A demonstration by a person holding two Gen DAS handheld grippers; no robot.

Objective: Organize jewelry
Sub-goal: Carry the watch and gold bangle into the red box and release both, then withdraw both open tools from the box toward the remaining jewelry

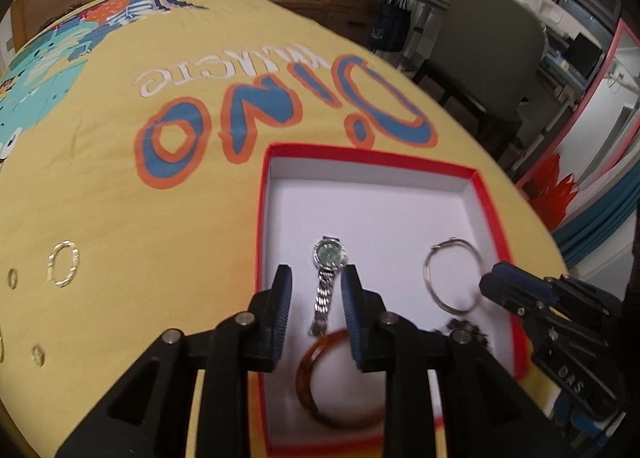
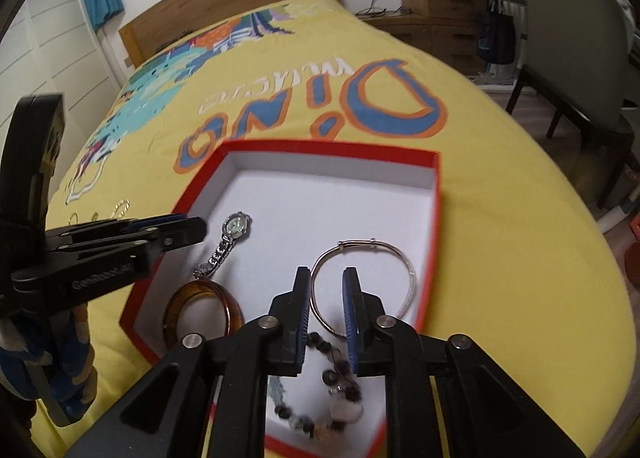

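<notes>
The watch (image 1: 329, 283) lies in the red box (image 1: 490, 218) on the bed, between the left gripper (image 1: 316, 290)'s parted, empty fingers. Light, slippery, floppy band; pinch the stiff case.

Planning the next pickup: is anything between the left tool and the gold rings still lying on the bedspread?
Nothing visible blocks them. The gold rings lie on open yellow bedspread, left of the red box; the left tool is open over the watch.
</notes>
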